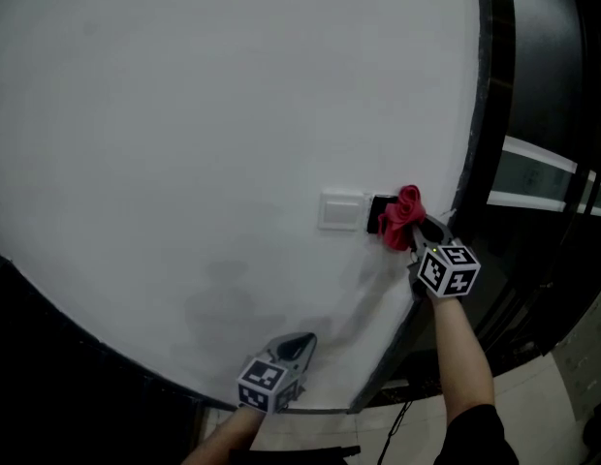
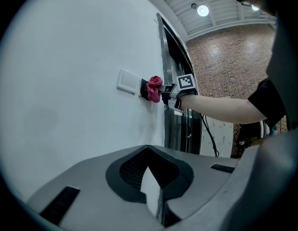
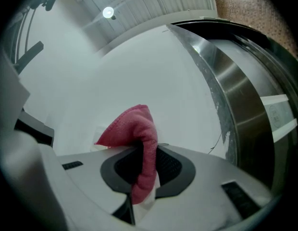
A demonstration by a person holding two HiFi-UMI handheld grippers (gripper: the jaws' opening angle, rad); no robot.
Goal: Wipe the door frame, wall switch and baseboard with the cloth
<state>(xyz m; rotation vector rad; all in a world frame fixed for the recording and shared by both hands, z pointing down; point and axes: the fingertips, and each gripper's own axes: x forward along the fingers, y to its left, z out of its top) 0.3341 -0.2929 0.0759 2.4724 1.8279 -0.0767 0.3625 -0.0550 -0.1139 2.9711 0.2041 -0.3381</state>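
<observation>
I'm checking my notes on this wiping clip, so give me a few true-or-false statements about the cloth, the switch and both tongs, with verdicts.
1. The right tongs grip a red cloth. True.
2. The cloth is pressed on the door frame. False: it is at the black panel on the white wall, short of the frame.
3. The left tongs hold a second cloth. False: they are shut with nothing in them, lower down near the wall.
4. In the head view, the white switch plate lies left of the cloth. True.
</observation>
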